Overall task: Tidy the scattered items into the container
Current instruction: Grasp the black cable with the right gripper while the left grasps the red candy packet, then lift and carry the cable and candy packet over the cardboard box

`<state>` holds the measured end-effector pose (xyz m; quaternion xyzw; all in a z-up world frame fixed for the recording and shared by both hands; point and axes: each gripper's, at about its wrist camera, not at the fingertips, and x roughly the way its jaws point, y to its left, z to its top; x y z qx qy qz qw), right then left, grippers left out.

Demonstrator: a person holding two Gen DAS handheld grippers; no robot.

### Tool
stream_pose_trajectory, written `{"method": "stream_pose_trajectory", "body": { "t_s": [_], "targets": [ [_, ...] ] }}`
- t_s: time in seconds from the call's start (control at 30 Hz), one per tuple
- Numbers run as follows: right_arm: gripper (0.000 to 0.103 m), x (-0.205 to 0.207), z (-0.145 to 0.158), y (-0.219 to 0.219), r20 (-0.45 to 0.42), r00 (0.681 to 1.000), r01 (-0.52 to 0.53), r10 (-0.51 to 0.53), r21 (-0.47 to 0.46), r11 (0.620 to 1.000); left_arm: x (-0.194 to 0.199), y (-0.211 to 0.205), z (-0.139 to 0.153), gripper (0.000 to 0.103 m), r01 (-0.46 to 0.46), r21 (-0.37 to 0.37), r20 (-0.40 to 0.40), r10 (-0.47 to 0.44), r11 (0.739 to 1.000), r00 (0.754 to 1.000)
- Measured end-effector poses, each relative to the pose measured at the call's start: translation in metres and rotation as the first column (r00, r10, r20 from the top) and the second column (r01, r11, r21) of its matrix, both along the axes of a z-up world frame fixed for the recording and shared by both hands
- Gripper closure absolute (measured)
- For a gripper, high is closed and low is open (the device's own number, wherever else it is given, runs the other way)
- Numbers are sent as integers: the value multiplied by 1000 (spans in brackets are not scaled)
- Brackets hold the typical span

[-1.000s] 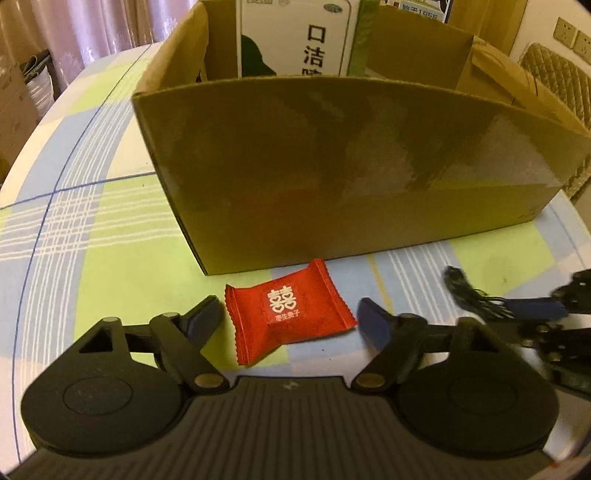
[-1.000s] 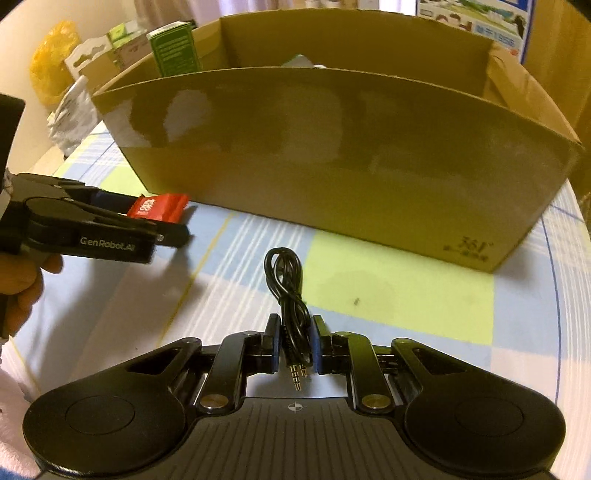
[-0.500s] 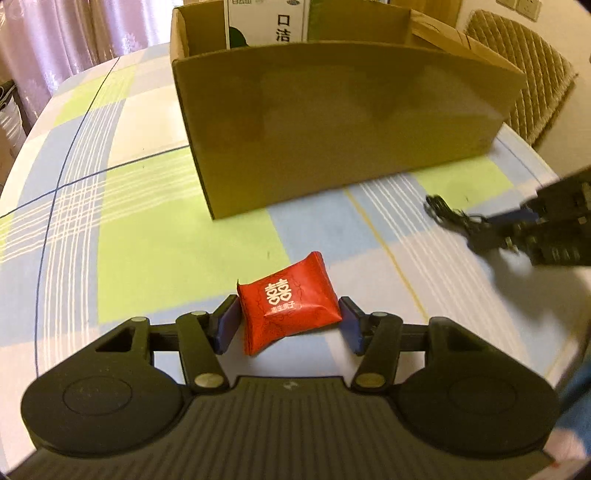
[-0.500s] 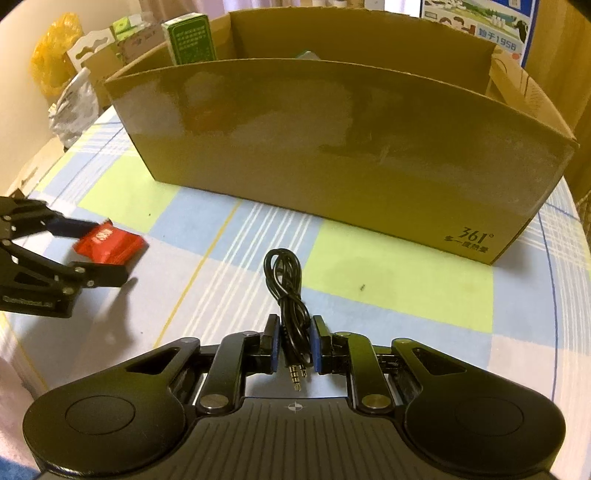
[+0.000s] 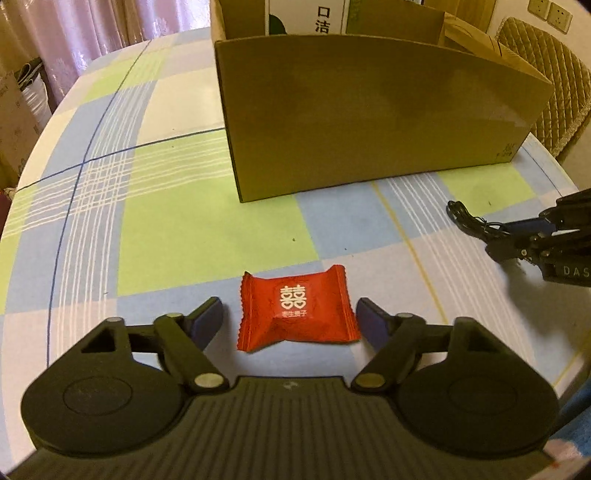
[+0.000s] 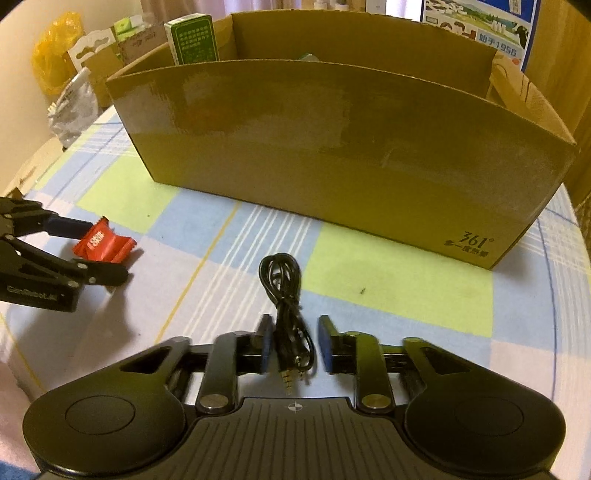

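Note:
A red sweet packet point(image 5: 295, 310) lies flat on the checked tablecloth between the fingers of my left gripper point(image 5: 290, 319). Its jaws are opening, with a gap on each side of the packet. A coiled black audio cable point(image 6: 284, 295) lies on the cloth between the blue pads of my right gripper point(image 6: 295, 343). Those jaws are opening too, and the pads stand off the cable. The open cardboard box point(image 6: 332, 155) stands just beyond both grippers. From the right wrist view, the left gripper point(image 6: 74, 254) and the packet point(image 6: 103, 242) show at the left. The left wrist view has the right gripper point(image 5: 535, 236) at its right edge.
A white carton with printed characters point(image 5: 325, 18) and a green carton point(image 6: 192, 42) stand inside the box. A quilted chair point(image 5: 546, 92) is behind the table's right side. Bags and boxes point(image 6: 70, 107) sit past the table's left edge. The round table's rim is close by.
The left gripper drew back from the box, closed around the red packet, then opened again with the packet on the cloth. The right gripper, shut on the cable before, has spread its pads.

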<state>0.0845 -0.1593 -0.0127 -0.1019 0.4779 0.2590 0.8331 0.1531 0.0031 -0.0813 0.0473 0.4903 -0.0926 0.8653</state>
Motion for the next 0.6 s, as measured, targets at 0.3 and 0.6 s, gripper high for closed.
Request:
{"method": "stream_pose_trajectory", "body": {
  "t_s": [0.3,0.6],
  "targets": [
    [58,1,1,-1,1,1000,-5,5,24,1000,2,-5,2,60,22,13,19,-22,1000,1000],
    [79,-5,-3,16,49,995,-86,87,-21,996,-2,-4,4,63,37,2,30,-37,999,999]
  ]
}}
